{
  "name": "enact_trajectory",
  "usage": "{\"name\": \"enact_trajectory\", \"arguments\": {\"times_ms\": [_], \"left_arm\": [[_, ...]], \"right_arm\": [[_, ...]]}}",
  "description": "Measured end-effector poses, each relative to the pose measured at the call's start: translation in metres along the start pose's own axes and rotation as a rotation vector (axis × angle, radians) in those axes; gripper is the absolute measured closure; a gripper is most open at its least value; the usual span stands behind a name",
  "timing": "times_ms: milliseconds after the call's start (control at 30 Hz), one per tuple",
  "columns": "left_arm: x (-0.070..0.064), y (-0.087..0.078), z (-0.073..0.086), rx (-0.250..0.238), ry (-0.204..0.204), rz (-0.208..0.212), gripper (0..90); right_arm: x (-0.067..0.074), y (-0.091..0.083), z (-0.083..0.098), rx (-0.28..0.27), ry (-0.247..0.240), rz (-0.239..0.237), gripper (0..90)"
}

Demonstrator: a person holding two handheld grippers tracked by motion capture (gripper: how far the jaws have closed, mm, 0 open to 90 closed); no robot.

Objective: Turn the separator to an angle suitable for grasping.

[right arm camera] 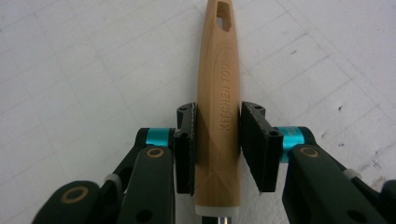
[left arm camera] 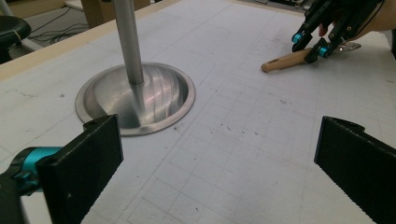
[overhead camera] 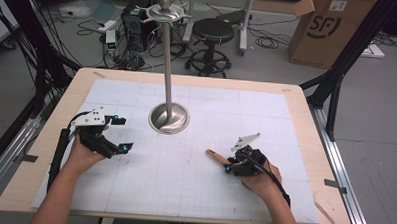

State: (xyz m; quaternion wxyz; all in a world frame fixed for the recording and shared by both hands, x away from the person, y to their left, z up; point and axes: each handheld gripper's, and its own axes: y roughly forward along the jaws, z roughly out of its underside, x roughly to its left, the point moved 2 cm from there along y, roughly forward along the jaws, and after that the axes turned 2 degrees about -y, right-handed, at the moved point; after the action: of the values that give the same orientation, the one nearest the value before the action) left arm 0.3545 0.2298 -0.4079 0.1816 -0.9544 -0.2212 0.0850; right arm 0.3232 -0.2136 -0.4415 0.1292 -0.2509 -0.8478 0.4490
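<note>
Lab or workshop, floor cables [overhead camera: 92,25], cardboard box [overhead camera: 329,26], stool [overhead camera: 212,35]

Light wooden table [overhead camera: 45,151], topped with a white gridded mat [overhead camera: 184,181]. Beyond the table's far edge: grey floor [overhead camera: 268,64] strewn with black cables [overhead camera: 269,42]; black round stool [overhead camera: 213,31] just past the edge; dark computer case [overhead camera: 134,22] to the stool's left; brown cardboard box [overhead camera: 327,29] to its right. Black frame struts [overhead camera: 338,72] flank the table's right side.
</note>
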Motion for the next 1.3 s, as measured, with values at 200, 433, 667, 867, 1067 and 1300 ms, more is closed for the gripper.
{"name": "enact_trajectory", "arguments": {"times_ms": [200,433,667,867,1067,1300], "left_arm": [[0.002,0.001,0.0,-0.002,-0.006,-0.004,1.7],[0.002,0.002,0.0,0.001,-0.002,-0.004,1.7],[0.004,0.001,-0.001,-0.013,-0.005,-0.004,1.7],[0.006,0.001,-0.002,-0.024,-0.008,-0.002,1.7],[0.006,0.001,-0.003,-0.029,-0.006,0.001,1.7],[0.007,0.003,-0.004,-0.03,-0.007,-0.004,1.7]], "right_arm": [[0.004,0.0,-0.004,0.004,-0.024,0.001,68.2],[0.014,0.006,-0.014,0.008,-0.059,-0.025,68.4],[0.027,0.016,-0.03,0.015,-0.099,-0.058,68.3],[0.036,0.026,-0.045,0.02,-0.14,-0.074,68.3],[0.042,0.036,-0.059,0.014,-0.163,-0.096,68.2],[0.047,0.044,-0.069,0.017,-0.182,-0.112,67.6]]}}
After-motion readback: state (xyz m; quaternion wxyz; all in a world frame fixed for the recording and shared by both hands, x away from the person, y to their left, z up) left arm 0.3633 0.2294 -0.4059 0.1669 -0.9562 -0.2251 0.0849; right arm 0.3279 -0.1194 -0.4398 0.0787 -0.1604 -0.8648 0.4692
